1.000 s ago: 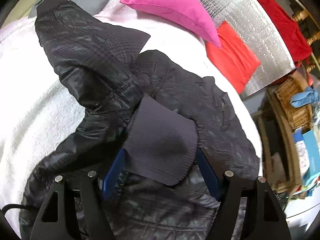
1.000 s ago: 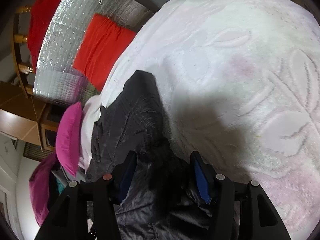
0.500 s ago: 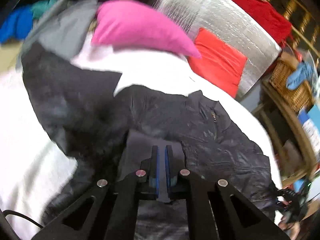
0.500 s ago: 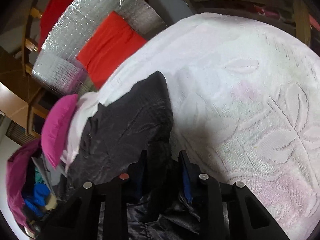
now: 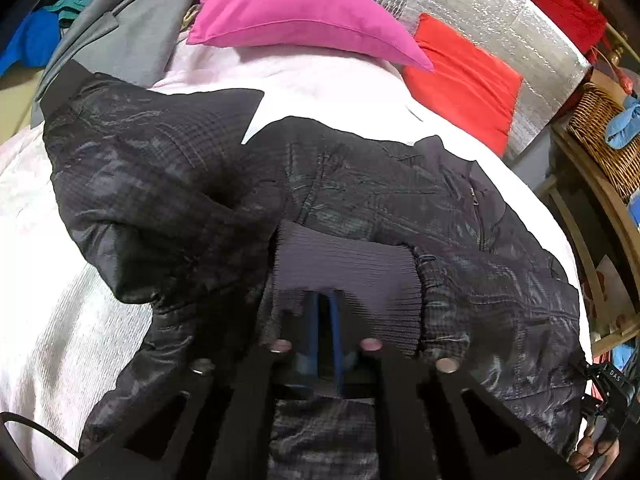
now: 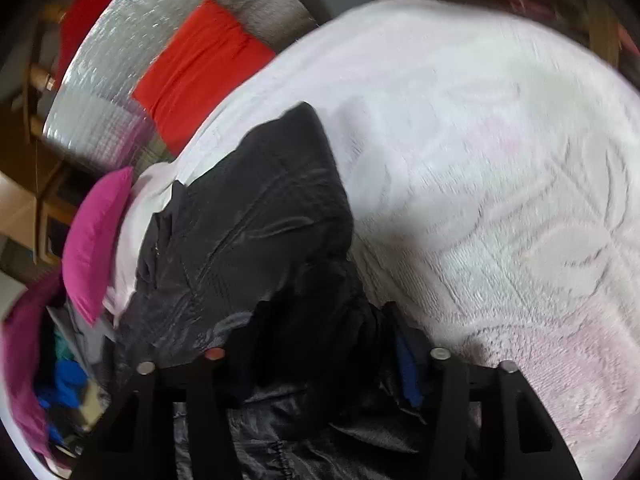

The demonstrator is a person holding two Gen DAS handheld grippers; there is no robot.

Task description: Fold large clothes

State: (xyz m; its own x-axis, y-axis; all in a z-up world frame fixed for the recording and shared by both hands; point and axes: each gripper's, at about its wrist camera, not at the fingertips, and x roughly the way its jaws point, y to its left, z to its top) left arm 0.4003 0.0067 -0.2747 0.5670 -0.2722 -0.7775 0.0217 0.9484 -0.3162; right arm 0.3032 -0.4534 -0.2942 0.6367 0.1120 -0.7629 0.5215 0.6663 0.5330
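My left claw (image 5: 324,320) points steeply down at a black jacket (image 5: 360,208) spread across a white bedspread (image 5: 48,320). Its two blue pads (image 5: 312,332) are pinched together on the jacket's ribbed grey cuff (image 5: 348,272), which drapes over the fingertips.

My right claw (image 6: 320,364) also angles down, over the other side of the same jacket (image 6: 248,232). A thick bunch of black fabric fills the gap between its jaws, which have just been spreading wider; one blue pad (image 6: 408,372) shows on the right, the other is hidden by cloth. The view is blurred, so I cannot tell whether the pads press the fabric.

One wicker basket (image 5: 600,136) stands at the far right of the left view, with a blue cloth (image 5: 624,128) hanging over its rim; its inside is hidden. At the head of the bed lie one pink pillow (image 5: 300,12), one red cushion (image 5: 464,80) and one silver quilted sheet (image 5: 480,8). A grey garment (image 5: 132,36) lies beside the pillow.
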